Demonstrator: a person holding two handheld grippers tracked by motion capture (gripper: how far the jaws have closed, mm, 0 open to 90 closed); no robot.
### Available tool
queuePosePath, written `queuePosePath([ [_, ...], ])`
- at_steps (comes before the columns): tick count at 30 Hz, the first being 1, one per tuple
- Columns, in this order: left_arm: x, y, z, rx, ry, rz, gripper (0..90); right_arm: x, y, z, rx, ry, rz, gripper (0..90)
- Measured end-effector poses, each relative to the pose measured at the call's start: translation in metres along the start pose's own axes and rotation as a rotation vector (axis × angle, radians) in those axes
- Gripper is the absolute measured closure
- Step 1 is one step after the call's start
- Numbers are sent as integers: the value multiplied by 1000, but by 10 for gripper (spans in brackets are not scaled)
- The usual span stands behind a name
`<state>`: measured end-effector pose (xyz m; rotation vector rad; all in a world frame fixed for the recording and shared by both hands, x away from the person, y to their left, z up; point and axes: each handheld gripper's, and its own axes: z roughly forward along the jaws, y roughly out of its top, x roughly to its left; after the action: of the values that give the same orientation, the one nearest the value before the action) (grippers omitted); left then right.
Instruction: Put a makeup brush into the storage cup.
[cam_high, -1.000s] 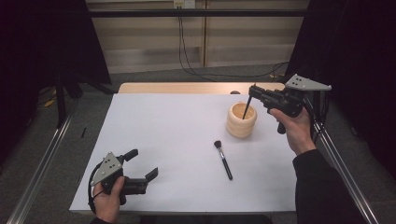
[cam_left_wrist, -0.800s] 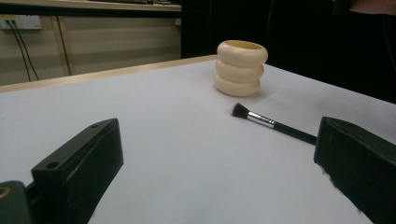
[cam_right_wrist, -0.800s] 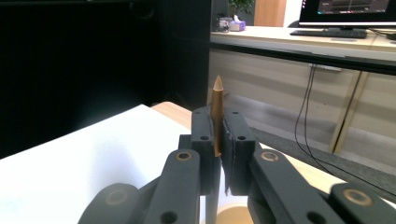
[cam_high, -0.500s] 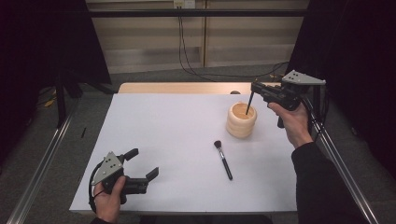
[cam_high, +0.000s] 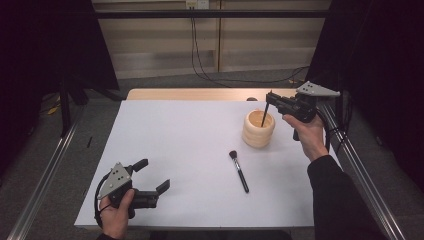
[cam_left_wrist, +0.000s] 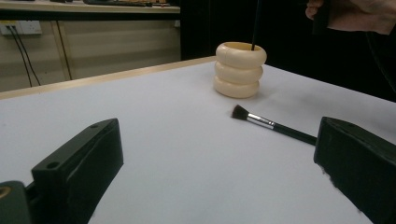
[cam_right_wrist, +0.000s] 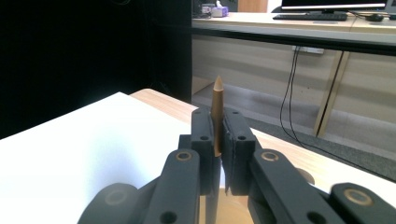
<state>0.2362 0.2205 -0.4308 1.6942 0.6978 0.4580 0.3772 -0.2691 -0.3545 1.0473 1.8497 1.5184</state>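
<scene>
Right now my right gripper (cam_high: 272, 96) is clamped on a thin dark stick (cam_high: 264, 114) standing nearly upright, its lower end inside the cream ribbed ring-stacked cup (cam_high: 258, 129) directly below. My left gripper (cam_high: 152, 175) rests with jaws apart at the near left corner (well away); a black-handled makeup brush (cam_high: 238, 170) lies between them on the white table (cam_high: 175, 145), obstructing nothing.

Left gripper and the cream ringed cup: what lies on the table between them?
In the high view, the makeup brush lies on the white table between the open left gripper and the cream cup, bristles toward the cup.
</scene>
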Motion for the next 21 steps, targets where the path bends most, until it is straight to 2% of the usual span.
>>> queuePosePath([
  [2, -1, 0, 1, -14, 3, -17, 14, -1, -2, 1, 3, -1, 7, 840],
  [5, 0, 0, 0, -11, 3, -7, 14, 0, -5, 2, 8, 10, 0, 840],
  [6, 0, 0, 0, -15, 5, -12, 14, 0, -6, 3, 11, 0, 5, 840],
  [7, 0, 0, 0, -10, -1, 1, 14, 0, -7, 3, 12, 7, 6, 840],
  [8, 0, 0, 0, -14, 7, -9, 14, 0, -9, 4, 13, 9, 3, 840],
  [12, 2, 0, 0, -10, 8, -4, 14, -2, -15, 5, 26, 0, 17, 840],
  [13, 1, 0, 0, -11, 10, -16, 14, -2, -16, 5, 21, 4, 22, 840],
  [21, 1, 0, 0, -6, 13, -13, 14, -4, -23, 5, 24, -4, 42, 839],
])
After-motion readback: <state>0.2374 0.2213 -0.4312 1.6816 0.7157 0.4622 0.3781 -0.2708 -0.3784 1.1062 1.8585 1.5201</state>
